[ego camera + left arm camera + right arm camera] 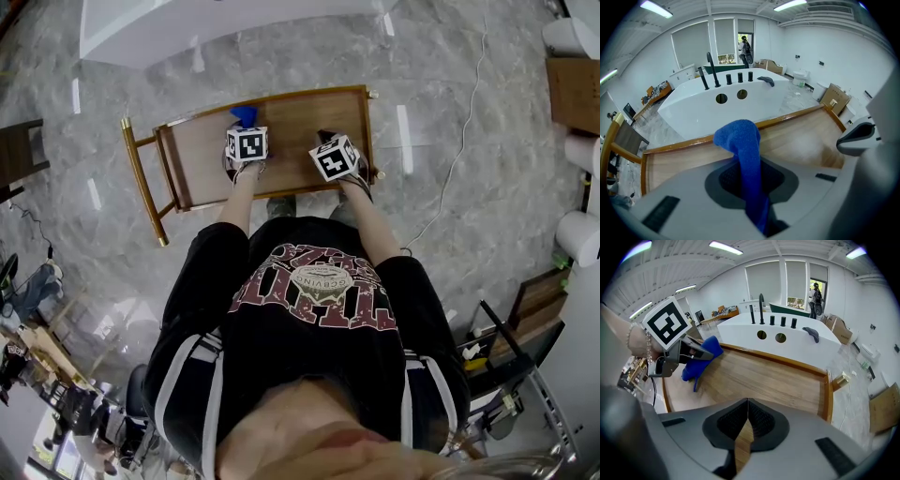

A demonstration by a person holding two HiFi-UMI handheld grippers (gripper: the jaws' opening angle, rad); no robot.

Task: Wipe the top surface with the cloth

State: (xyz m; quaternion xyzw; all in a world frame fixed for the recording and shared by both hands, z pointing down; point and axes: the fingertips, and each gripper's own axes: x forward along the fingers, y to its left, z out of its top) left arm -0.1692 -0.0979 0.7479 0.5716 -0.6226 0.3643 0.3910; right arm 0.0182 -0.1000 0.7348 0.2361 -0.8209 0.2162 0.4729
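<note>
On the wooden top [300, 127]: both grippers are over it. I work from the near rail, and a white tub [787, 341] lies beyond the far rail.
Cloth [740, 138]: blue and bunched, by the far rail, left of the middle. Its free end pokes forward past the jaws and a tail hangs toward the wood. I cannot tell whether it touches.
Left gripper [752, 197]: jaws clamped on a narrow fold of the cloth.
Right gripper [743, 437]: jaws pressed together with nothing in them, near the left one, over the right part of the top.
Step in hand: bringing cloth down to wood, by my reading; wiping hardly begun.
Doing it well: tip the left gripper down so the bunch lies flat. Press lightly and run long overlapping strokes rail to rail, including the corners.
Risk: the thin pinch may slip under drag. Move the right gripper out of the stroke path, or use it to steady the gold frame [141, 169].
</note>
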